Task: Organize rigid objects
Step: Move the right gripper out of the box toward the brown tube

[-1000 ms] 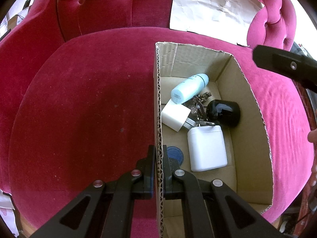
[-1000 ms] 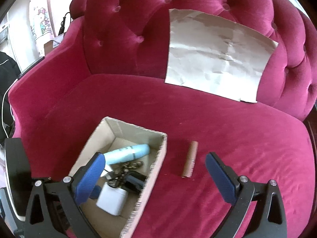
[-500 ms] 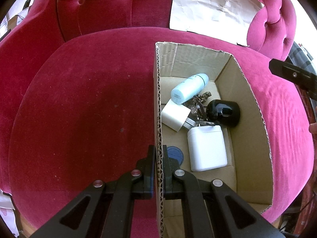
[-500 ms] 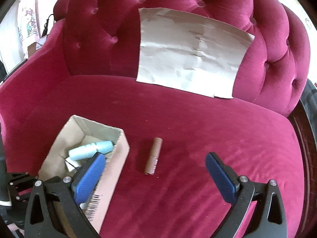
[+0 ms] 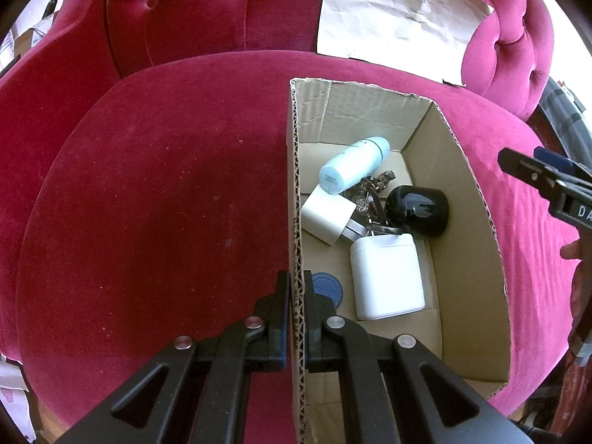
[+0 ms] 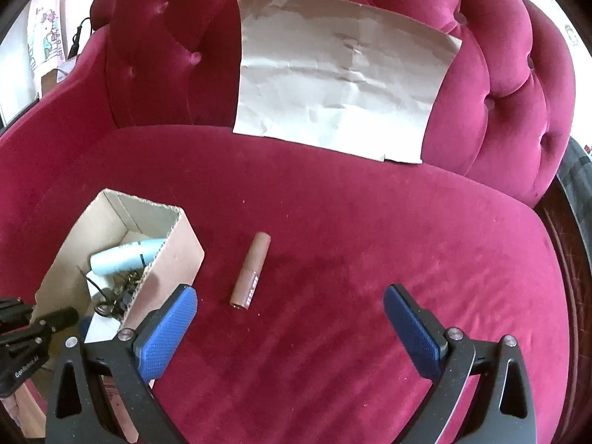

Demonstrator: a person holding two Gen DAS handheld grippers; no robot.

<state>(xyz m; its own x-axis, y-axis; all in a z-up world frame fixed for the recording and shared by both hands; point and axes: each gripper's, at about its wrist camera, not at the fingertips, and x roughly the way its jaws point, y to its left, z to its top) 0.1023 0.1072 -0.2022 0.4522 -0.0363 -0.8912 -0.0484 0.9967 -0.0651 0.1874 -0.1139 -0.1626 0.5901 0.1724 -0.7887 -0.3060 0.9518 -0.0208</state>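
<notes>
A: What's the left claw doing rn?

B: It's clamping the near wall of the cardboard box, one finger outside, one inside, pinched tight on the corrugated edge. Looks like it's steadying the box on the sofa seat.

A: And what's sitting in the box?

B: Pale blue bottle, small white cube, bigger white case, glossy black rounded thing, a tangle of metal bits that could be keys or chain, can't tell which. Also a blue disc near the left claw.

A: Right claw?

B: It's hanging wide open, holding nothing, blue pads spread apart above the seat.

A: So which step is this?

B: I'm guessing the last loose item. A brown tube is lying flat on the cushion, just beside the box's outer wall, not touching it, ahead of the right claw and nearer its left pad.

A: Next move?

B: Prob sliding the right claw fwd and a bit left, dropping so the pads are straddling the tube across its width, then closing. It's round and might roll on velvet, so go slow
</notes>
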